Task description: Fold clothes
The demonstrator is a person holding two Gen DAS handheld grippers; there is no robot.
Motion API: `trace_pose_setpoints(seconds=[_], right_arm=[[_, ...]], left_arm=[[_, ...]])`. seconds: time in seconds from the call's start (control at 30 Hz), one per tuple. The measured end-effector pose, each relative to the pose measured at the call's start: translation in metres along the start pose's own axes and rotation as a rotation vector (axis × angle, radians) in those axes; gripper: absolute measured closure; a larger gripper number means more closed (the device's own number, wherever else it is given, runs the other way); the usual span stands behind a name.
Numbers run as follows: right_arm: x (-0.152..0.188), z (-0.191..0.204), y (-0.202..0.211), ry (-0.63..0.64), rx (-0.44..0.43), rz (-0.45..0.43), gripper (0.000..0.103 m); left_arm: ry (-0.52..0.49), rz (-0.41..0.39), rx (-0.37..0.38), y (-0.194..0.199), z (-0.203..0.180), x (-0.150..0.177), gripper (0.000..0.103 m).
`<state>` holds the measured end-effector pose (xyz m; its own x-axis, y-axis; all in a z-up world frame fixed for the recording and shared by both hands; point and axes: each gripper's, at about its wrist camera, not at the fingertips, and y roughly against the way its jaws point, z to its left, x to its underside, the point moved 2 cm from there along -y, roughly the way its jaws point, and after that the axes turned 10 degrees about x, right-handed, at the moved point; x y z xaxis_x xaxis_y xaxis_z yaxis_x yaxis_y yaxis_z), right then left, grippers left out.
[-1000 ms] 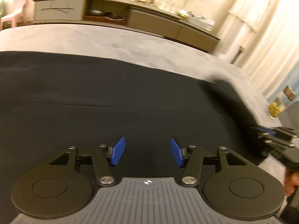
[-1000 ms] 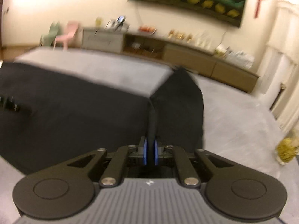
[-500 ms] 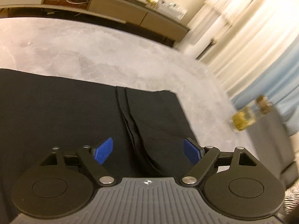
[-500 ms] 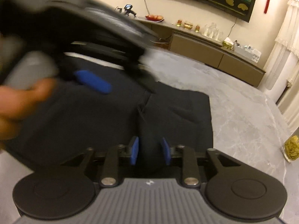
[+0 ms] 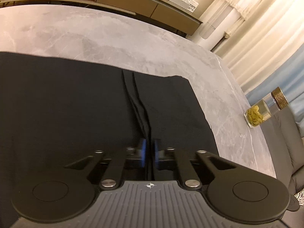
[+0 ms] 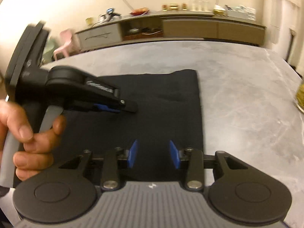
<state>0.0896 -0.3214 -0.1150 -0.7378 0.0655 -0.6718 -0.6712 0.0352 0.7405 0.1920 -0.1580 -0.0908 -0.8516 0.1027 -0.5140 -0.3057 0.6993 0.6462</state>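
The black cloth [image 5: 76, 104] lies flat on the grey table [image 5: 114, 38], filling the lower left of the left wrist view. A raised fold [image 5: 140, 114] runs down its middle into the left gripper [image 5: 149, 152], whose blue pads have just closed and pinch it. The right gripper [image 6: 153, 153] hovers over the cloth's right part, pads spread, nothing between them. A jar [image 5: 256, 114] stands at the right edge.

Grey marbled table [image 5: 117, 38], black garment [image 5: 62, 102] spread flat on it, glass jar [image 5: 255, 115] near its edge
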Motion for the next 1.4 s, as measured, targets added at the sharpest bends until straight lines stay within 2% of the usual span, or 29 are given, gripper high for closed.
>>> trace_pose_setpoints(seconds=[0.27, 0.37, 0.47, 0.5, 0.53, 0.57, 0.63, 0.77, 0.9, 1.03, 1.07, 1.13, 1.2, 1.23, 1.27, 1.3, 1.37, 1.4], right_arm=[[0.001, 0.008, 0.005, 0.033, -0.032, 0.006, 0.064], [0.002, 0.02, 0.007, 0.066, -0.051, -0.021, 0.052], [0.004, 0.035, 0.004, 0.12, -0.049, -0.019, 0.052], [0.005, 0.04, 0.002, 0.138, -0.048, -0.013, 0.053], [0.005, 0.045, 0.001, 0.157, -0.047, -0.007, 0.062], [0.007, 0.049, 0.0, 0.176, -0.044, 0.005, 0.08], [0.012, 0.054, 0.0, 0.219, -0.043, 0.021, 0.092], [0.019, 0.058, 0.007, 0.282, -0.054, 0.022, 0.094], [0.018, 0.059, 0.01, 0.279, -0.072, 0.028, 0.094], [0.019, 0.065, 0.013, 0.305, -0.088, 0.022, 0.094], [0.019, 0.065, 0.014, 0.308, -0.091, 0.022, 0.093], [0.017, 0.059, 0.02, 0.295, -0.117, 0.027, 0.088], [0.01, 0.037, 0.036, 0.219, -0.123, -0.011, 0.063], [0.005, 0.018, 0.043, 0.144, -0.11, -0.035, 0.043], [0.001, -0.001, 0.051, 0.061, -0.093, -0.059, 0.039], [-0.001, -0.016, 0.048, -0.001, -0.056, -0.045, 0.039], [-0.003, -0.042, 0.037, -0.112, 0.03, 0.004, 0.039], [-0.001, -0.046, 0.028, -0.119, 0.086, 0.047, 0.039]], left_arm=[[0.013, -0.026, -0.029, 0.015, 0.002, 0.023, 0.102], [0.038, -0.017, 0.007, 0.015, 0.005, 0.022, 0.102], [0.074, -0.003, 0.054, 0.013, 0.008, 0.023, 0.102], [0.081, 0.006, 0.072, 0.013, 0.008, 0.024, 0.102], [0.087, 0.015, 0.091, 0.012, 0.008, 0.026, 0.102], [0.091, 0.024, 0.108, 0.011, 0.007, 0.028, 0.102], [0.072, 0.042, 0.114, 0.012, 0.003, 0.033, 0.102], [0.013, 0.027, 0.088, 0.022, -0.006, 0.034, 0.101], [-0.025, -0.047, 0.082, 0.034, -0.017, 0.022, 0.101], [-0.087, -0.046, 0.094, 0.021, -0.031, 0.009, 0.101], [-0.107, -0.023, 0.069, 0.012, -0.032, 0.009, 0.101], [-0.118, 0.014, -0.025, -0.002, -0.022, 0.014, 0.101], [-0.118, 0.005, -0.026, 0.001, -0.013, 0.019, 0.101], [-0.119, 0.005, -0.025, 0.004, -0.01, 0.021, 0.101], [-0.115, 0.003, -0.021, 0.007, -0.008, 0.023, 0.101], [-0.12, 0.002, -0.018, 0.009, -0.008, 0.026, 0.102], [-0.136, 0.001, -0.034, 0.011, -0.01, 0.029, 0.102], [-0.142, 0.002, -0.045, 0.011, -0.01, 0.03, 0.102]])
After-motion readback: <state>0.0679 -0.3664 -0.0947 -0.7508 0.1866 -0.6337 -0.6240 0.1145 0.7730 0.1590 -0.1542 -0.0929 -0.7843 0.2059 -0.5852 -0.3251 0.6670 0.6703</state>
